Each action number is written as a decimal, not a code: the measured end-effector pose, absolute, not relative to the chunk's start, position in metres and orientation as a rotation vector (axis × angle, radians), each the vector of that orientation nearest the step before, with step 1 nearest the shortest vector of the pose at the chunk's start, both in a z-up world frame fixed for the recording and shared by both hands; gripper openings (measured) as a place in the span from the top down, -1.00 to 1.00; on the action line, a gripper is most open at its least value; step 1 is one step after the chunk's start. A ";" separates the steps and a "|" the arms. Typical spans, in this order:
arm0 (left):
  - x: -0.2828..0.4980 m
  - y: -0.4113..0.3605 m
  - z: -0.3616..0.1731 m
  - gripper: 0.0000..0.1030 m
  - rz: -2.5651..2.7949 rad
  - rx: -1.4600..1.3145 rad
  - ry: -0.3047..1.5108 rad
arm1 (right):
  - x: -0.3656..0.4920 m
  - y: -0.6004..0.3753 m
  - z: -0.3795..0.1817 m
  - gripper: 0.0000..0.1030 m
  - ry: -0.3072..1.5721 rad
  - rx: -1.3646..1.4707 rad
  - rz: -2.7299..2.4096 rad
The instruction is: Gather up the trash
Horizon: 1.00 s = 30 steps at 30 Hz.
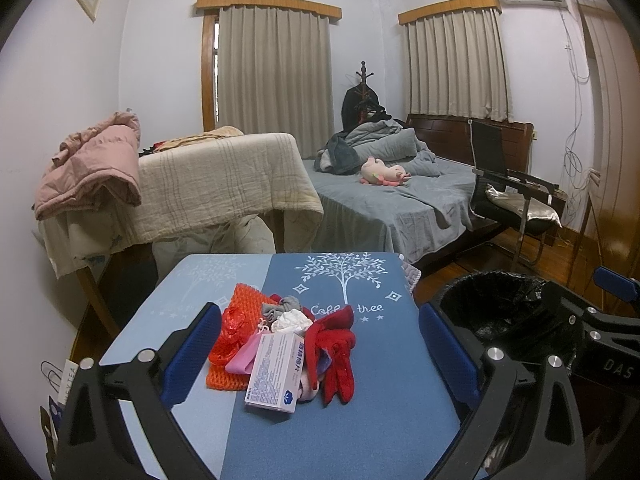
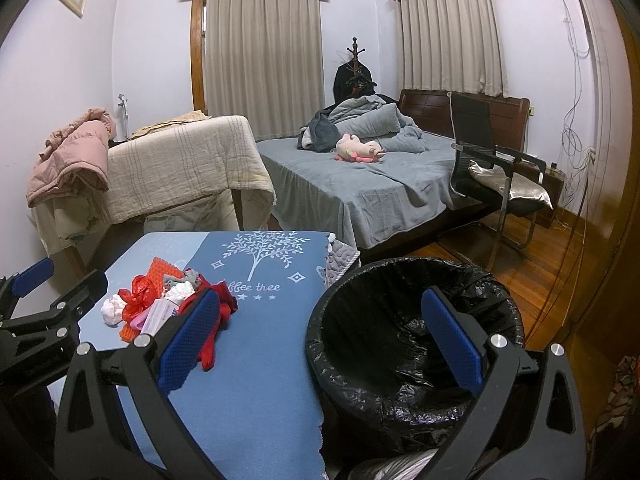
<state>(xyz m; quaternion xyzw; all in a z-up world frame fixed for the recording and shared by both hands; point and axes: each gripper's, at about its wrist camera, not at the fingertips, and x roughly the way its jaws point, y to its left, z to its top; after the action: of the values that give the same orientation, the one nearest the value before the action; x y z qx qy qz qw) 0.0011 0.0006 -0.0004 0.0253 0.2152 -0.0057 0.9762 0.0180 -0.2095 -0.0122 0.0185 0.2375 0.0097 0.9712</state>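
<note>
Both grippers spread: left gripper (image 1: 320, 354), right gripper (image 2: 320, 342).

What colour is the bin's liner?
Black; the bin liner shows best in the right wrist view.

White script reading "Coffee three" sits under a printed tree on the blue cloth (image 2: 256, 360) covering the table, its middle letters hidden by a red glove (image 1: 338, 354) in the left wrist view. "DAS" shows in pale letters on the black body of the right gripper (image 1: 618, 368). A white box (image 1: 276, 374) carries print too small to read.
</note>
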 end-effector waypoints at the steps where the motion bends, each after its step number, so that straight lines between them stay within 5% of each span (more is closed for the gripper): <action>1: 0.001 0.001 0.000 -0.88 -0.011 0.051 0.434 | 0.018 -0.209 -0.012 -0.90 0.479 0.038 0.020; 30: 0.039 0.087 -0.060 -0.88 0.152 0.030 0.484 | 0.076 -0.156 -0.059 -0.90 0.530 0.029 0.111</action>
<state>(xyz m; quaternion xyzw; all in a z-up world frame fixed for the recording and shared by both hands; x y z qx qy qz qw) 0.0390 0.0866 -0.0603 0.0150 0.2392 0.0753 0.9679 0.0755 -0.1557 -0.0586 0.0141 0.2617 0.0550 0.9635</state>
